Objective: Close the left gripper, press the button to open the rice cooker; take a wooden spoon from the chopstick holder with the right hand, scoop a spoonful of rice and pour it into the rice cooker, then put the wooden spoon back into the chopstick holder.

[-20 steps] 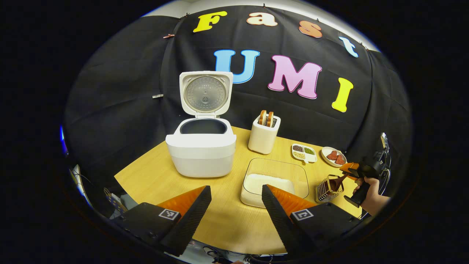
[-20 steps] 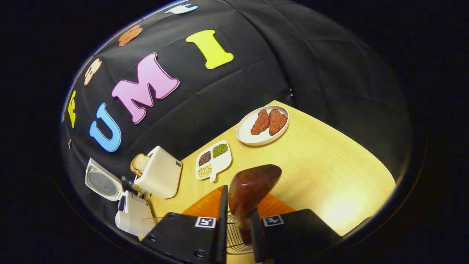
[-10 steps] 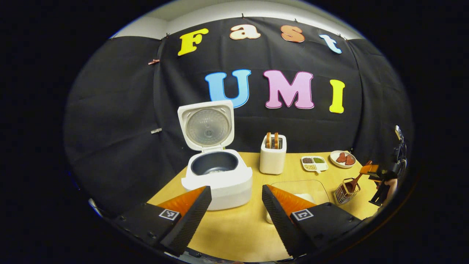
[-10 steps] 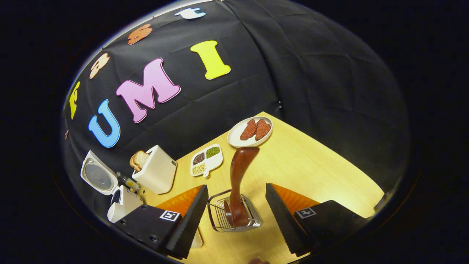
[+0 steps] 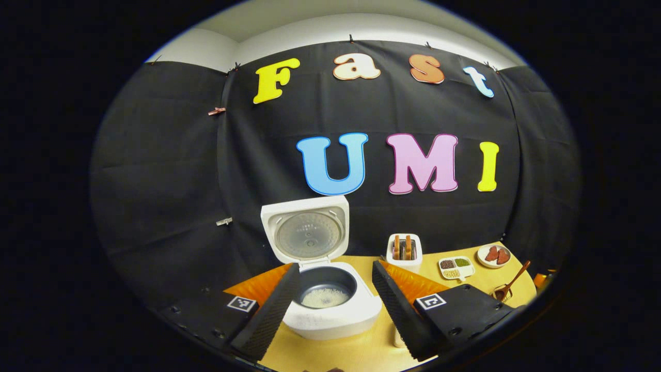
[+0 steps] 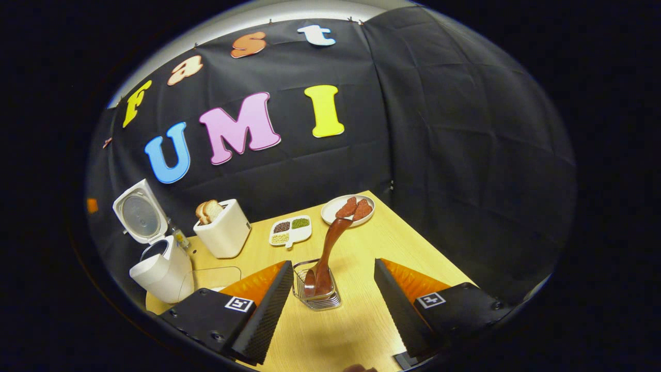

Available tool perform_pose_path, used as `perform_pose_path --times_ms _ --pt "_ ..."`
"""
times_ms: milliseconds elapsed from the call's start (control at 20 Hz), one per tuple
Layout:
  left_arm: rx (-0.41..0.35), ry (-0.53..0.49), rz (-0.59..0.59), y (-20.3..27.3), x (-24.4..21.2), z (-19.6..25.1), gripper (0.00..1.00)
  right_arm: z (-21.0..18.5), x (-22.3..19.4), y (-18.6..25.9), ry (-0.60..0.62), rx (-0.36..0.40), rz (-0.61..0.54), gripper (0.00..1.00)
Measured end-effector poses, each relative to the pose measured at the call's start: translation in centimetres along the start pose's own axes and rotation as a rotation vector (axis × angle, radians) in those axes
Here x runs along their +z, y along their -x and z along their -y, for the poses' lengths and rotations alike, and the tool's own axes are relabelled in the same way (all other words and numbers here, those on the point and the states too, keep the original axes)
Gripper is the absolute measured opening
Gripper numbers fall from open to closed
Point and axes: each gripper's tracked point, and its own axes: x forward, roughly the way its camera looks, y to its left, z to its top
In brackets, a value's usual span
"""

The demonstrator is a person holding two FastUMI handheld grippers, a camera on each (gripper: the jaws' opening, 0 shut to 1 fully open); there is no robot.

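Note:
The white rice cooker (image 5: 330,307) stands with its lid (image 5: 308,235) up, and white rice lies in its dark pot (image 5: 324,297). My left gripper (image 5: 330,299) is open, held back and above the cooker. In the right gripper view the cooker (image 6: 161,268) sits at the left. A dark wooden spoon (image 6: 330,247) leans in the wire chopstick holder (image 6: 316,289), its handle pointing up and away. My right gripper (image 6: 330,297) is open, its fingers apart on either side of the holder, touching nothing. The spoon (image 5: 512,284) and the holder (image 5: 500,294) also appear far right in the left gripper view.
A clear rice container (image 6: 209,278) sits beside the cooker. Farther back stand a white toaster (image 6: 223,233) with bread, a divided dish of beans (image 6: 290,230) and a plate of red meat (image 6: 347,210). The wooden table (image 6: 408,243) ends at the right near the black cloth.
My right gripper opened and let go of the spoon, which now stands in the holder, then drew back and up. My left gripper also pulled back and rose away from the cooker.

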Motion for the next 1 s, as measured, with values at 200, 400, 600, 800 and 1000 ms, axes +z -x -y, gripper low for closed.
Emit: perform_pose_path --times_ms 200,400,600,800,1000 --pt "0.029 -0.004 0.015 -4.3 3.7 -3.0 0.96 -2.3 -0.3 2.9 0.055 0.031 0.031 0.98" --pt "0.073 -0.021 0.043 -9.4 5.7 -6.2 0.95 -4.5 -1.7 5.1 0.073 0.053 0.031 0.99" --pt "0.081 0.023 0.080 -14.0 7.5 -8.7 0.95 -6.5 -3.6 7.1 0.119 0.075 0.000 0.98" --pt "0.078 0.074 0.093 -19.1 9.6 -10.1 0.95 -8.8 -4.0 8.8 0.105 0.089 -0.016 0.98" --pt "0.086 0.091 0.049 -24.7 9.2 -10.5 0.98 -10.4 -4.6 9.1 0.121 0.094 -0.033 0.99"
